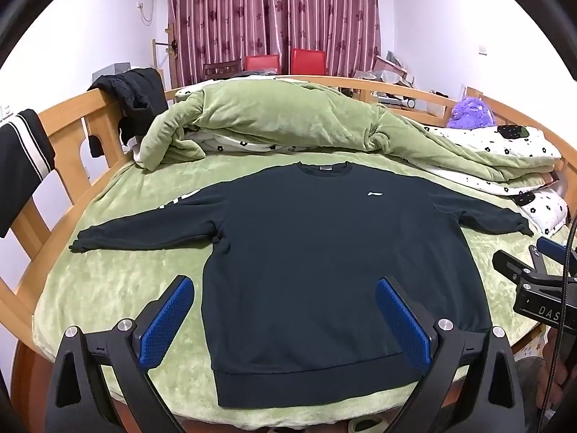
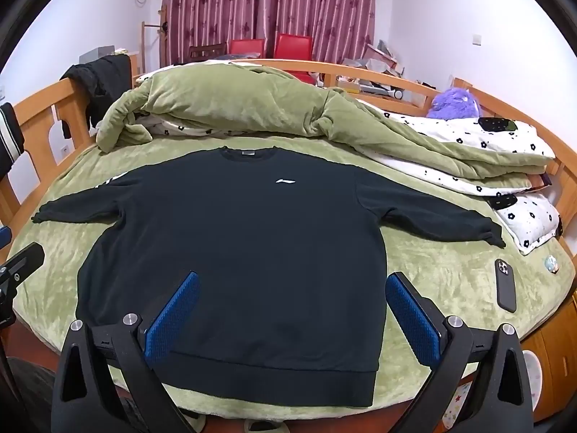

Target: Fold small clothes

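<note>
A black long-sleeved sweatshirt (image 1: 324,252) (image 2: 245,252) lies flat and face up on the green bed cover, both sleeves spread out, with a small white logo on the chest. My left gripper (image 1: 285,288) hangs open above the hem's left half, nothing between its blue pads. Over the hem's right half my right gripper (image 2: 292,285) is open too and holds nothing. The right gripper's body (image 1: 533,281) shows at the right edge of the left wrist view.
A bunched green quilt (image 1: 288,119) and a white flowered one (image 2: 468,151) lie behind the sweatshirt. A black phone (image 2: 505,285) rests on the cover at the right. Wooden bed rails (image 1: 72,137) carry dark clothes at the left. A purple plush toy (image 2: 454,99) sits far right.
</note>
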A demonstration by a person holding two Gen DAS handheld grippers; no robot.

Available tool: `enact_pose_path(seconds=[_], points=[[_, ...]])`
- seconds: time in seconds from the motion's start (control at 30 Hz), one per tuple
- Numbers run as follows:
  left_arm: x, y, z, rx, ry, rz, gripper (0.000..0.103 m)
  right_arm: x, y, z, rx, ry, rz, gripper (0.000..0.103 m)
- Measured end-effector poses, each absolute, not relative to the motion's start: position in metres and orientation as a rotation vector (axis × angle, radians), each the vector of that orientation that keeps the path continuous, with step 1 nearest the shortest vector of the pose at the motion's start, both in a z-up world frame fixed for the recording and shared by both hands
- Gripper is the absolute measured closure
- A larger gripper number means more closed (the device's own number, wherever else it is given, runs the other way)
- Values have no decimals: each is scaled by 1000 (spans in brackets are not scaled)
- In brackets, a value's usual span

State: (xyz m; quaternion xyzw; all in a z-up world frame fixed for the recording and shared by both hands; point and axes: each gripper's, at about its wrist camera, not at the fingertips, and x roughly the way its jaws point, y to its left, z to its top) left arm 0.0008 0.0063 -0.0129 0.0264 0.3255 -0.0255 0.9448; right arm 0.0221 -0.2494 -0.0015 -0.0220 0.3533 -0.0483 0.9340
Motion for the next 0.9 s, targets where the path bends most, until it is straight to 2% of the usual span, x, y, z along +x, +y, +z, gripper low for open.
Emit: enact_pose_path(seconds=[0.9], points=[[1, 9, -3, 41, 673, -66, 1, 20, -249, -7, -39, 724, -68, 2]])
